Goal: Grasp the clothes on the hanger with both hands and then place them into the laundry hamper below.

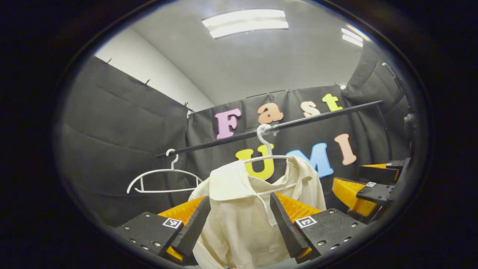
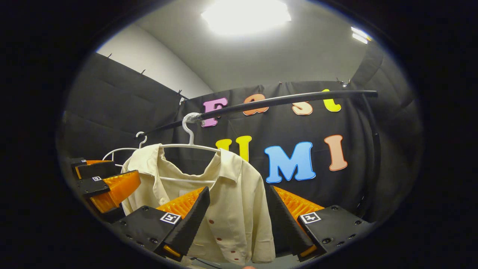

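Note:
A cream button-up shirt (image 1: 242, 220) hangs on a white hanger (image 1: 266, 144) from a black rail (image 1: 321, 116). In the left gripper view my left gripper (image 1: 239, 197) is open just in front of the shirt's collar and chest, and the cloth shows between its fingers without being pinched. The right gripper (image 1: 364, 180) appears at the right edge, beside the shirt's shoulder. In the right gripper view the shirt (image 2: 227, 201) hangs with its red buttons facing me. My right gripper (image 2: 236, 188) is open in front of its shoulder, and the left gripper (image 2: 108, 183) sits at the left.
An empty white hanger (image 1: 164, 179) hangs further left on the same rail (image 2: 283, 100); its top (image 2: 140, 139) peeks out behind the shirt. Black cloth walls close in the booth behind and on both sides. Ceiling lights shine above.

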The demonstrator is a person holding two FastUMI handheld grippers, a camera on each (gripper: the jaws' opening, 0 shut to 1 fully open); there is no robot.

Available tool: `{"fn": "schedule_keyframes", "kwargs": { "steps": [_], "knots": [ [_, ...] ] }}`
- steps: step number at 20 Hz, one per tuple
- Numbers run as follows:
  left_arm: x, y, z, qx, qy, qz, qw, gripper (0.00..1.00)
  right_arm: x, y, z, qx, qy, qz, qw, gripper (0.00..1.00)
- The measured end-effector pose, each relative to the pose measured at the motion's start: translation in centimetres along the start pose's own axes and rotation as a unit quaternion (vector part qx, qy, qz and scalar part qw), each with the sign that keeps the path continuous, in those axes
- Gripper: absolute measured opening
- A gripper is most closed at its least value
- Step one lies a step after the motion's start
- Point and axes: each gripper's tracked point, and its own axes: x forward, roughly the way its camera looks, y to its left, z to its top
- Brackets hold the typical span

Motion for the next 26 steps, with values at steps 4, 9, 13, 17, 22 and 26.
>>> {"fn": "schedule_keyframes", "kwargs": {
  "steps": [4,9,13,17,22,26],
  "knots": [
    [0.2,0.4,-0.2,0.002,0.006,0.019,1.0,0.93,3.3,0.9,0.0,0.012,-0.01,0.022,1.0,1.0],
    [0.1,1.4,-0.9,0.018,0.022,0.041,0.999,0.93,6.9,1.7,-1.3,0.022,-0.006,0.044,0.999,0.99],
    [0.0,2.2,-1.4,0.03,0.034,0.059,0.997,0.94,9.1,2.3,-3.2,0.037,0.01,0.059,0.998,0.99],
    [0.0,2.8,-2.0,0.036,0.045,0.08,0.995,0.94,10.8,2.4,-5.2,0.051,0.033,0.056,0.997,0.98],
    [-0.5,3.8,-2.6,0.05,0.061,0.109,0.991,0.94,12.6,1.9,-8.0,0.063,0.066,0.036,0.995,0.98],
    [-0.5,5.0,-2.7,0.064,0.059,0.137,0.987,0.93,14.4,0.3,-9.0,0.062,0.073,0.002,0.995,0.98]
  ]
}}
